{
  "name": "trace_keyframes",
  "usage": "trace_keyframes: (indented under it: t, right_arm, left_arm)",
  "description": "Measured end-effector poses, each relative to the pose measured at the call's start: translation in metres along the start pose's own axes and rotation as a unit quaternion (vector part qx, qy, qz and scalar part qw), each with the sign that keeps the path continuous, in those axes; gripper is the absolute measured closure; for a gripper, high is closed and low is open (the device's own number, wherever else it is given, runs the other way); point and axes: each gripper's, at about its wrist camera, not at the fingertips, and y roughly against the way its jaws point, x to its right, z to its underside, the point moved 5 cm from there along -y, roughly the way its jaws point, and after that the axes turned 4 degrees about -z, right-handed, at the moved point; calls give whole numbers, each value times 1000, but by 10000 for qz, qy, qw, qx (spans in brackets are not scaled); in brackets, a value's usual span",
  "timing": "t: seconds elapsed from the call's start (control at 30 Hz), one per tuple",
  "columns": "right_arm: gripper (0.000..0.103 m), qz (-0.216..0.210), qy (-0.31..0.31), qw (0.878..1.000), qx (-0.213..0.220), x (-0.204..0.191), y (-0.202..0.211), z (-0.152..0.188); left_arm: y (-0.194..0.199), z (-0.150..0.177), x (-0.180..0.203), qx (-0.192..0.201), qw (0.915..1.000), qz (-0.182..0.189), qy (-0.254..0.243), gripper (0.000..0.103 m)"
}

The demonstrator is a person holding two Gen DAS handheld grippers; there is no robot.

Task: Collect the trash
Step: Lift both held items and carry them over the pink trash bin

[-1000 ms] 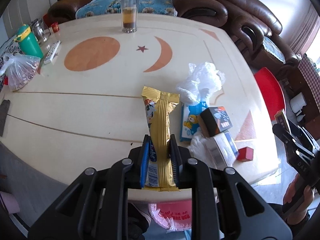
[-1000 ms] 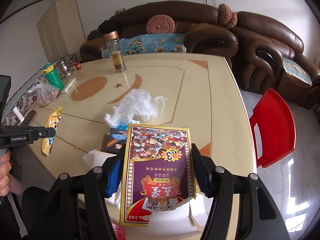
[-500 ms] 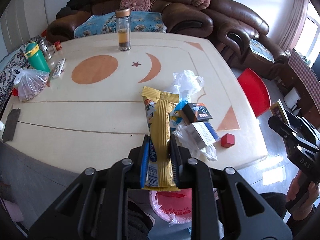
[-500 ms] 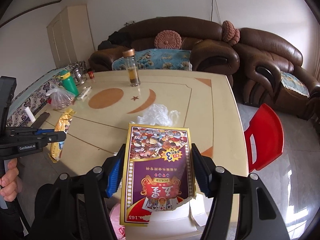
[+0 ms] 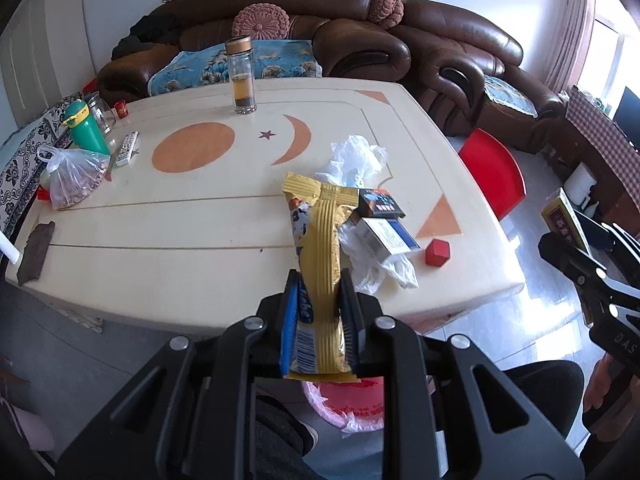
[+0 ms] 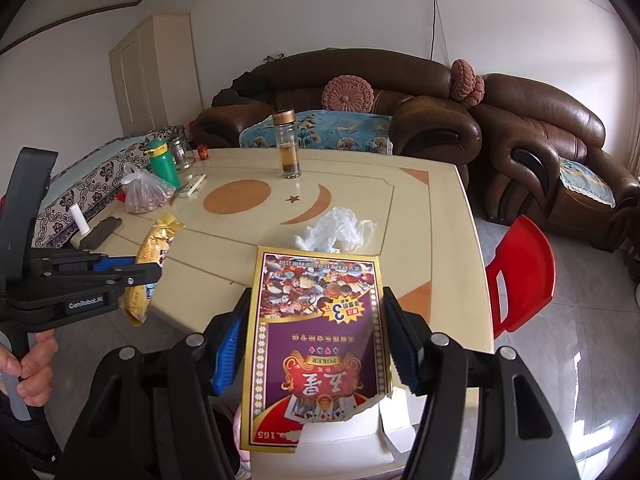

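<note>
Left gripper [image 5: 319, 300] is clamped tight on a gold snack wrapper [image 5: 320, 248], pads pressing both sides near its lower end; the wrapper sticks up and forward out of the jaws, off the table [image 5: 160, 248]

Right gripper [image 6: 316, 336] is gripping a torn playing-card box [image 6: 320, 328] across its width, box face up, ripped at the near edge

Both are held past the near table edge. A pink bag [image 5: 352, 404] with red print sits on the floor below, partly hidden behind the left gripper

On the table near the right corner: crumpled clear plastic [image 5: 356, 156], a dark small box [image 5: 378, 204], a white and blue box [image 5: 390, 234] on more plastic, a red cube [image 5: 437, 252]

Far side: glass bottle [image 5: 241, 76], green bottle [image 5: 86, 128], remote [image 5: 127, 148], knotted bag of food [image 5: 72, 178]

Red chair [image 5: 494, 178] just beside the table's right side
</note>
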Motion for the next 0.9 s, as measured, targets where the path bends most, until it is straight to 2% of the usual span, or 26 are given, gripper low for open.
trace_keyframes:
  t: [0.43, 0.9]
  right_arm:
    - [43, -97, 177, 9998, -94, -37, 20, 30]
    - [43, -269, 158, 9985, -442, -53, 0, 68]
  left_arm:
    - [6, 31, 14, -7, 9997, 2, -224, 83]
    - [-25, 69, 18, -387, 9988, -12, -308, 83]
